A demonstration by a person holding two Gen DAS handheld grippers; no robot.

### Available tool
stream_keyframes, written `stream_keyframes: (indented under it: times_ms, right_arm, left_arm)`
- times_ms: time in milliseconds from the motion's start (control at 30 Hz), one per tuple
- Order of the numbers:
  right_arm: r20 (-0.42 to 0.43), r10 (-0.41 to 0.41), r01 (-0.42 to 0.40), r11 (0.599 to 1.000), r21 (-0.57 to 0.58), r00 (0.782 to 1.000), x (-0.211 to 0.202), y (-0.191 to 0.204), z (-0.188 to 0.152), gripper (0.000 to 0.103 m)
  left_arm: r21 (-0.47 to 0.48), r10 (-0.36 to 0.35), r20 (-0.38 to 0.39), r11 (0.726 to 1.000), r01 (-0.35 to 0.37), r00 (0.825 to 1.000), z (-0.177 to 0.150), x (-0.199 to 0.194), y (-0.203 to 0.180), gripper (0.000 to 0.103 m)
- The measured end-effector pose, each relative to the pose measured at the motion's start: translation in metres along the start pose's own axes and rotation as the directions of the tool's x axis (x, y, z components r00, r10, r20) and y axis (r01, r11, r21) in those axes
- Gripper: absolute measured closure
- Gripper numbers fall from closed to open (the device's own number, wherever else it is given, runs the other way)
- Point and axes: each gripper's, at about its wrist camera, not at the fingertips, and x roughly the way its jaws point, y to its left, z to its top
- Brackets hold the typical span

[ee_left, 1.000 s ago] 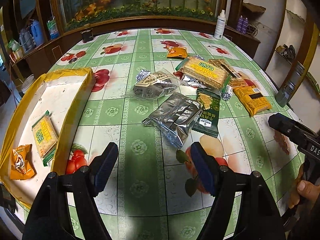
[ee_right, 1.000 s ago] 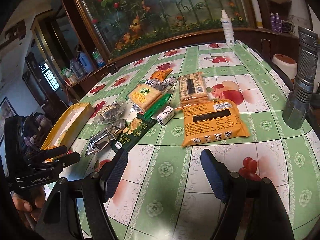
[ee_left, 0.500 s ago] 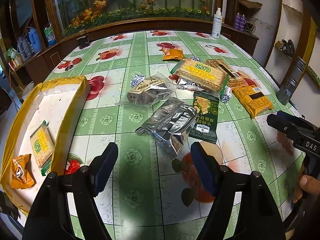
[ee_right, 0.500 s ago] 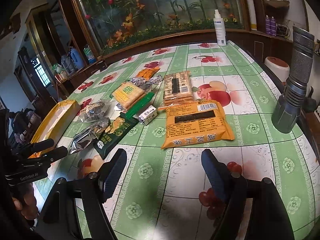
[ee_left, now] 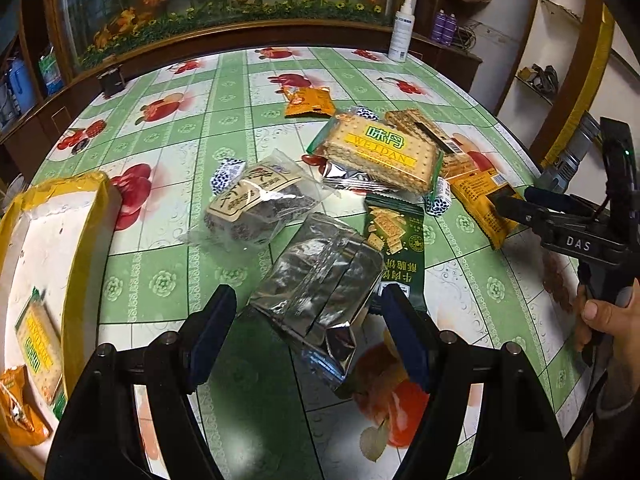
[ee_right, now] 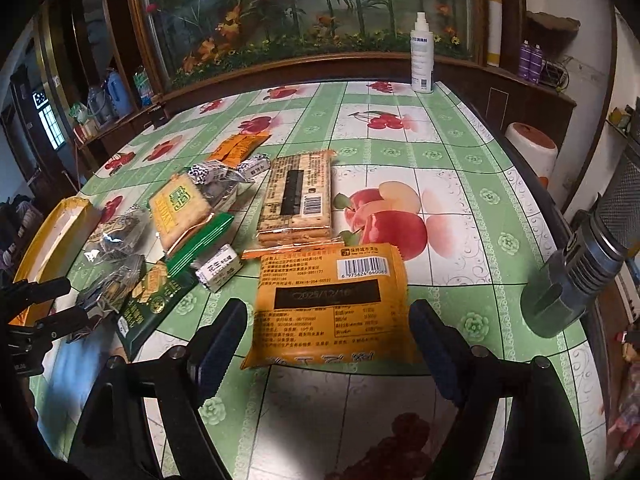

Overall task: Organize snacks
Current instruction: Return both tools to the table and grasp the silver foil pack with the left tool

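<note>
Snack packs lie in a heap on the green fruit-print table. My left gripper (ee_left: 308, 320) is open, its fingers either side of a silver foil pack (ee_left: 316, 280). Beside it lie a dark green cracker pack (ee_left: 400, 240), a clear pack of dark cakes (ee_left: 256, 204) and a yellow biscuit pack (ee_left: 380, 152). My right gripper (ee_right: 328, 332) is open, straddling the near end of an orange pack (ee_right: 332, 300). A yellow tray (ee_left: 84, 232) at the left holds a biscuit pack (ee_left: 38, 344) and an orange packet (ee_left: 16, 408).
A long cracker pack (ee_right: 298, 196), small wrapped candies (ee_right: 218, 272) and an orange packet (ee_right: 238, 148) lie further back. A grey metal flashlight (ee_right: 576, 280) stands at the right table edge. A white spray bottle (ee_right: 422, 56) stands at the far edge.
Both grippers have moved forward toward the snacks. The left now brackets the silver pack, the right brackets the orange pack. Both stayed open.
</note>
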Motion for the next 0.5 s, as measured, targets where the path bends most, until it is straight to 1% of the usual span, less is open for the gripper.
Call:
stream_keyframes:
  times_ms: [100, 233, 267, 300, 333, 400, 500]
  right_arm:
    - [-0.032, 0.000, 0.001, 1.000, 0.008, 0.999, 0.012, -0.006, 0.004, 0.017]
    - [-0.056, 0.013, -0.011, 1.000, 0.025, 0.998, 0.022, -0.012, 0.009, 0.011]
    - [-0.067, 0.011, -0.010, 1.000, 0.026, 0.998, 0.025, -0.013, 0.010, 0.010]
    - [-0.075, 0.021, -0.018, 0.999, 0.030, 0.997, 0.026, -0.013, 0.011, 0.010]
    - [-0.076, 0.041, -0.038, 0.999, 0.037, 0.996, 0.026, -0.013, 0.012, 0.010]
    - [-0.079, 0.079, -0.076, 0.996, 0.042, 0.994, 0.026, -0.012, 0.012, 0.009]
    - [-0.109, 0.057, -0.058, 0.998, -0.005, 0.992, 0.032, 0.000, 0.014, 0.006]
  left_arm:
    - [0.041, -0.011, -0.013, 0.999, 0.012, 1.000, 0.006, 0.009, -0.006, 0.028]
    - [0.063, -0.003, -0.045, 0.998, 0.006, 0.999, 0.010, 0.026, -0.009, 0.028]
    - [0.066, -0.002, -0.051, 0.998, 0.005, 0.999, 0.010, 0.030, -0.009, 0.026]
    - [0.056, -0.018, -0.039, 0.998, 0.021, 0.999, 0.009, 0.030, -0.008, 0.022]
    - [0.043, -0.036, -0.045, 0.998, 0.038, 0.998, 0.009, 0.032, -0.006, 0.019]
    - [0.005, -0.070, -0.036, 0.998, 0.070, 0.997, 0.008, 0.034, 0.000, 0.016]
    - [0.011, -0.053, -0.028, 0.999, 0.053, 0.998, 0.007, 0.035, -0.001, 0.014]
